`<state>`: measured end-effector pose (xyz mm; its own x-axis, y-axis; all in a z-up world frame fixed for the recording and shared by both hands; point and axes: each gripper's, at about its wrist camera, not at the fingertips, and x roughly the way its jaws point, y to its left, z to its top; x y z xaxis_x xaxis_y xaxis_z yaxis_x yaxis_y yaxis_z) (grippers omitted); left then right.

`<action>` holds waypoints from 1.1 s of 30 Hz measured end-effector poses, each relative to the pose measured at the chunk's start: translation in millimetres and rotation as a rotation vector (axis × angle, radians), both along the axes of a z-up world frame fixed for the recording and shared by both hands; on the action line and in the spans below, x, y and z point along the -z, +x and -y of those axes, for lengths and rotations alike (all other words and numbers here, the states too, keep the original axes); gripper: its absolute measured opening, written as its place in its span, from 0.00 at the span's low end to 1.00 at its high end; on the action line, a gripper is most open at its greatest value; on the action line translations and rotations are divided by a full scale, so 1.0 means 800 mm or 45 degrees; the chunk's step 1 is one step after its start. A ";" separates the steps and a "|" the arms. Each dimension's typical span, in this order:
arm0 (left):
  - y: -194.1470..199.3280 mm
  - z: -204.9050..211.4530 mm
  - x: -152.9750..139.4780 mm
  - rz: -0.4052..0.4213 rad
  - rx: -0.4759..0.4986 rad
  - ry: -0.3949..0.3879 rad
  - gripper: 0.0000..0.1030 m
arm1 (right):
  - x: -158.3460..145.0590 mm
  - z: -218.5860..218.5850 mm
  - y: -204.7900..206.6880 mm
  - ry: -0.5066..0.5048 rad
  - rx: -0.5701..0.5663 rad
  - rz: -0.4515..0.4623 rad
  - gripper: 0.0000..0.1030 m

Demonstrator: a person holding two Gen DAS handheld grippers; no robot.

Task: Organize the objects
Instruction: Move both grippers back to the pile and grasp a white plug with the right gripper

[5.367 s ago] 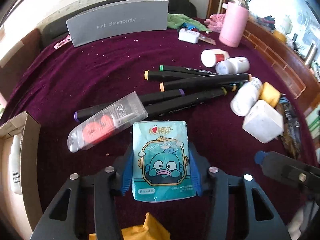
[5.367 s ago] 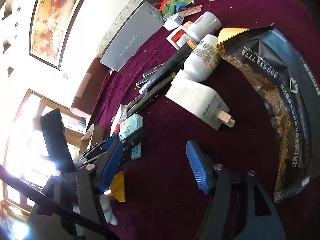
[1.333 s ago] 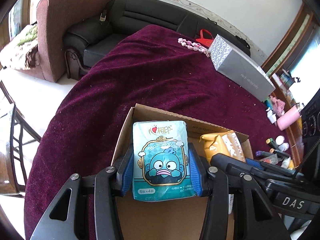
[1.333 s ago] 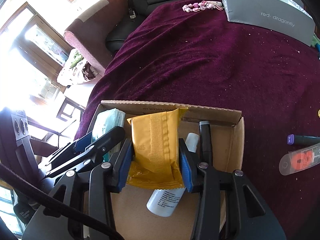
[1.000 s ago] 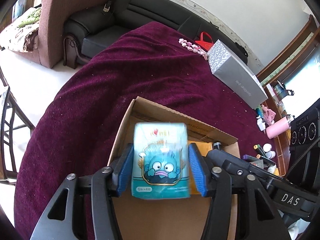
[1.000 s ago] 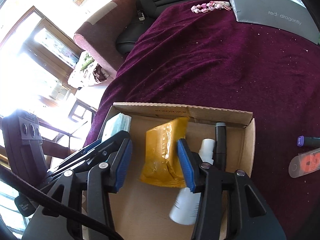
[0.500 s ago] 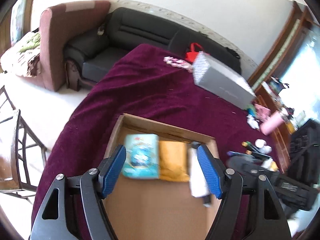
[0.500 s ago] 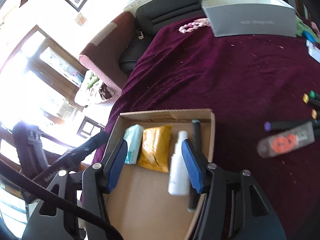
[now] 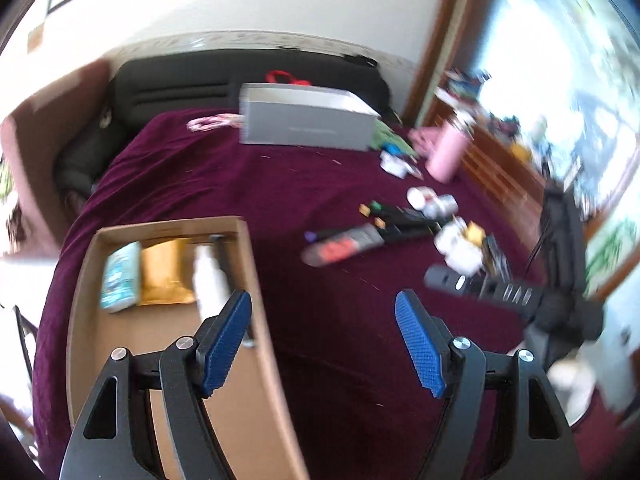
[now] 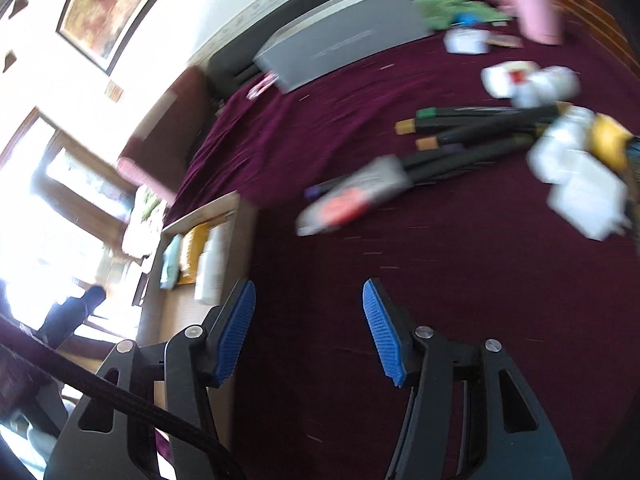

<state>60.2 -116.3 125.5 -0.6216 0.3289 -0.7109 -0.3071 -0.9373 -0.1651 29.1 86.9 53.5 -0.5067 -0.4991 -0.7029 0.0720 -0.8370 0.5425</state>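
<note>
A cardboard box (image 9: 256, 280) on the purple cloth holds a teal tissue pack (image 9: 119, 278), a yellow packet (image 9: 163, 276) and a white bottle (image 9: 209, 280); the box also shows in the right wrist view (image 10: 234, 216). My left gripper (image 9: 323, 344) is open and empty, over the box's right wall. My right gripper (image 10: 308, 326) is open and empty, above bare cloth right of the box. Loose markers (image 10: 476, 128), a clear tube with red contents (image 10: 352, 200) and white bottles (image 10: 532, 80) lie to the right.
A grey box (image 9: 304, 124) stands at the far side of the table, with a pink bottle (image 9: 450, 156) to its right. A black sofa (image 9: 172, 84) is behind the table. The right gripper's body (image 9: 520, 292) shows in the left view. Both views are motion-blurred.
Both grippers have let go of the tissue pack and the yellow packet, which now lie in the box. Both have swung right, toward the loose markers and bottles.
</note>
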 end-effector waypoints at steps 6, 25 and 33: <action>-0.007 -0.088 0.057 0.166 0.120 0.017 0.67 | -0.008 -0.117 0.037 0.035 0.215 -0.054 0.59; -0.033 -0.124 0.145 0.212 0.100 0.021 0.88 | 0.003 -0.198 -0.003 0.203 0.249 -0.023 0.59; -0.031 -0.149 0.142 0.252 0.236 -0.137 0.97 | 0.030 -0.143 -0.052 0.552 0.110 -0.023 0.59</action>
